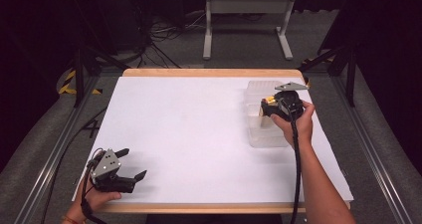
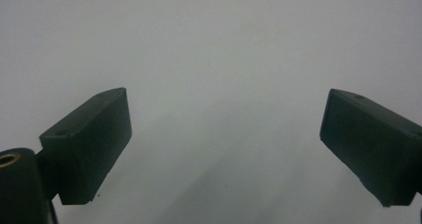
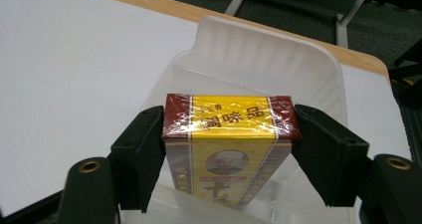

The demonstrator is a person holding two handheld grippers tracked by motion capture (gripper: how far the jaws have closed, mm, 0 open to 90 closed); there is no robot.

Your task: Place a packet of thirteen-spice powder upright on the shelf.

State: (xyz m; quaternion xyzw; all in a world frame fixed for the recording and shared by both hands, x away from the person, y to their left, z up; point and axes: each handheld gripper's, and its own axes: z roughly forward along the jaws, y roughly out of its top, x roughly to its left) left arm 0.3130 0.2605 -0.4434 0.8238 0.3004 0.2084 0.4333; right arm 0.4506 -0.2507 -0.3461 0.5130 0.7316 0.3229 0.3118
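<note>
1. At the lower left of the high view, the left gripper (image 1: 130,165) rests near the front edge of the white table (image 1: 189,134). Its jaws are spread wide and nothing is between them; the left gripper view shows bare white surface under them.

2. The middle of the high view is plain white table, so there is much free room for moving sideways.

3. At the upper right of the high view, the right gripper (image 1: 266,106) is held over a clear plastic box (image 1: 263,134) that stands near the right edge of the table.

4. In the right gripper view, its two jaws pinch a small red and yellow carton (image 3: 231,134) on its two short sides. The carton is wrapped in shiny film and hangs over the open box, and I cannot tell if its bottom already touches the floor of the box.

5. I think the step in hand is to put the carton into the box. To do it well, keep the carton level, lower it straight between the walls, and loosen the jaws only when it rests.

6. The film looks slippery, so the grip should stay firm while lowering. The box walls are close to the jaws, and the box is light, so a bump could push it toward the table edge.
</note>
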